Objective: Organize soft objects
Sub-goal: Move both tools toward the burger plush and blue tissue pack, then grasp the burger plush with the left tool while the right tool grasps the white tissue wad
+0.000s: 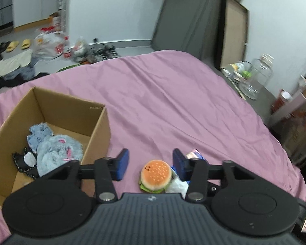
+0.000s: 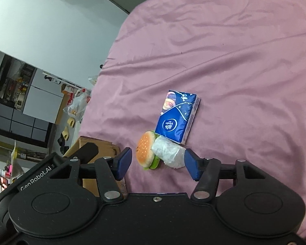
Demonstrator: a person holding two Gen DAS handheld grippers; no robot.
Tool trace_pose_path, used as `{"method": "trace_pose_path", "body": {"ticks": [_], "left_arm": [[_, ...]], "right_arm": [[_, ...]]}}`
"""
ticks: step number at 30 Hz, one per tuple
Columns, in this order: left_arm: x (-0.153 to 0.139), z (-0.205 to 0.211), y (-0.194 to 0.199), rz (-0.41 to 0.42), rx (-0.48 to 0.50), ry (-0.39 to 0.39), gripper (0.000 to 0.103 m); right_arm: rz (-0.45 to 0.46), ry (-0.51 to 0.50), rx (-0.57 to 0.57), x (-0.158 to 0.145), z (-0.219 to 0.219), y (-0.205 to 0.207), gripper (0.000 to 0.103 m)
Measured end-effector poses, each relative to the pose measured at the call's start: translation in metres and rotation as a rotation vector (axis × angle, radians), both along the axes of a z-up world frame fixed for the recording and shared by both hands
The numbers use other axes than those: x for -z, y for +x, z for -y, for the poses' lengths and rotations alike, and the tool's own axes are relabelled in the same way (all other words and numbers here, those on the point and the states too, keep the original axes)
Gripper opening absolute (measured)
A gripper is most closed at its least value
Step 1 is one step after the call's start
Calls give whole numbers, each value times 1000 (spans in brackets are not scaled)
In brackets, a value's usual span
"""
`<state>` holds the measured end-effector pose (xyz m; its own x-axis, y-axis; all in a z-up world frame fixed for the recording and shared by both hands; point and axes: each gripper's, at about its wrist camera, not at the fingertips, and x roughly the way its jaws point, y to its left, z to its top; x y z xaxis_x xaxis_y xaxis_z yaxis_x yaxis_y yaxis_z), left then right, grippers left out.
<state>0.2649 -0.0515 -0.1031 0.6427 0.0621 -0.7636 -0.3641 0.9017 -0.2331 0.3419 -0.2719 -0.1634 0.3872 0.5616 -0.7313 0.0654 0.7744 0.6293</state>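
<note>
A small plush hamburger (image 1: 156, 176) lies on the pink bedsheet (image 1: 173, 102), between the blue pads of my open left gripper (image 1: 151, 164). A white wrapped roll (image 1: 177, 185) and a blue tissue pack (image 1: 194, 155) sit just right of it. In the right wrist view the hamburger (image 2: 146, 153), the white roll (image 2: 169, 153) and the tissue pack (image 2: 176, 116) lie together just ahead of my open right gripper (image 2: 158, 164). The cardboard box (image 1: 100, 126) at left holds blue-grey plush toys (image 1: 53, 149) and a black item (image 1: 24, 163).
The bed's far edge drops to a floor with bags, slippers (image 1: 18, 45) and clothes. Glass jars (image 1: 257, 77) and bottles stand on a grey surface at the right. The left gripper's body (image 2: 57, 169) and the box corner (image 2: 95, 145) show left in the right wrist view.
</note>
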Motion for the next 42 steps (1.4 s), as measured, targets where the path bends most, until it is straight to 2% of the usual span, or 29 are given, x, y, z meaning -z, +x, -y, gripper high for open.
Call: {"method": "trace_pose_path", "body": {"ticks": [3, 6, 9, 14, 17, 27, 35, 40, 42], "left_arm": [[8, 0, 6, -15, -24, -18, 34], [15, 3, 11, -31, -25, -23, 34], [20, 5, 14, -35, -33, -25, 34], [29, 8, 19, -49, -42, -24, 34], [31, 9, 19, -53, -40, -23, 34], [39, 12, 24, -76, -33, -41, 34], [56, 21, 30, -123, 3, -42, 39], [71, 22, 36, -165, 9, -22, 46], [75, 22, 37, -169, 3, -13, 52]], "right_arm": [[-22, 2, 11, 9, -2, 7, 55], [-50, -9, 30, 21, -1, 12, 55], [-102, 34, 59, 34, 3, 18, 55], [-138, 44, 58, 44, -2, 20, 55], [-153, 60, 53, 49, -2, 19, 50], [-80, 28, 108, 30, 11, 10, 47], [-70, 7, 167, 30, 20, 11, 45], [-71, -4, 172, 34, 20, 12, 45], [-82, -5, 161, 36, 19, 13, 45]]}}
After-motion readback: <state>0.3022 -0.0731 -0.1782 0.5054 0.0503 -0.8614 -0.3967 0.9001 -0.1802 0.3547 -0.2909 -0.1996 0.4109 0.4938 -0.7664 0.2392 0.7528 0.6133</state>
